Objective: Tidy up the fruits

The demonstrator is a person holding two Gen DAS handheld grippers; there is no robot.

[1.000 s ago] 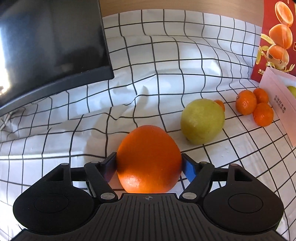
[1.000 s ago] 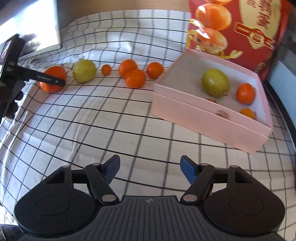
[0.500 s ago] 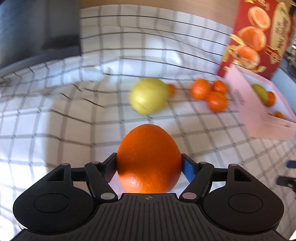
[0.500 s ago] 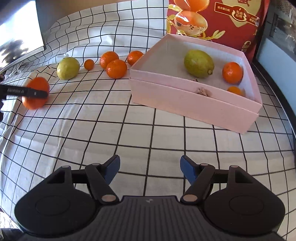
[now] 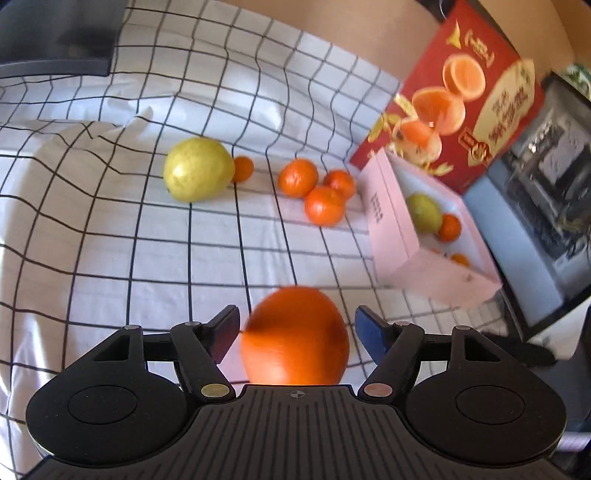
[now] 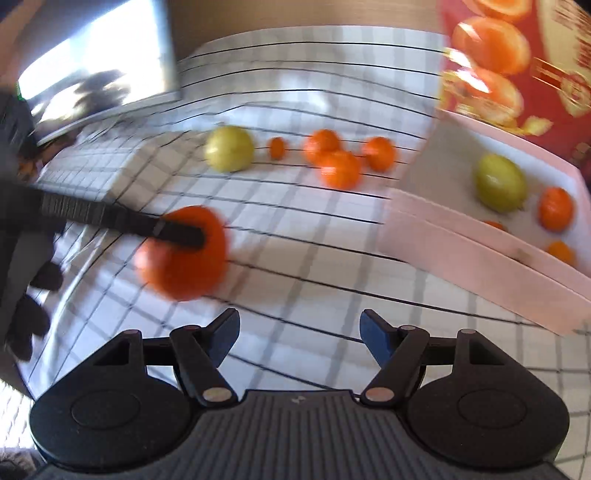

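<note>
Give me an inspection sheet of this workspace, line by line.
Surface: checked cloth, wrinkled.
Job's things: big orange, blurred, between the left gripper fingers; pink box holds a green fruit and small oranges; yellow-green fruit and four mandarins on the cloth.
Clutter: red carton behind the box.
Grippers: left open, gaps beside the orange; right gripper open, empty.
Cables: nothing seen.
Surroundings: dark screen.

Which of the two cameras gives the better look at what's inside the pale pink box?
The right wrist view: the pale pink box faces it with its inside open to view, showing a green-yellow fruit and small oranges. The left wrist view sees the box from the side, smaller and at an angle, with its contents crowded together.
</note>
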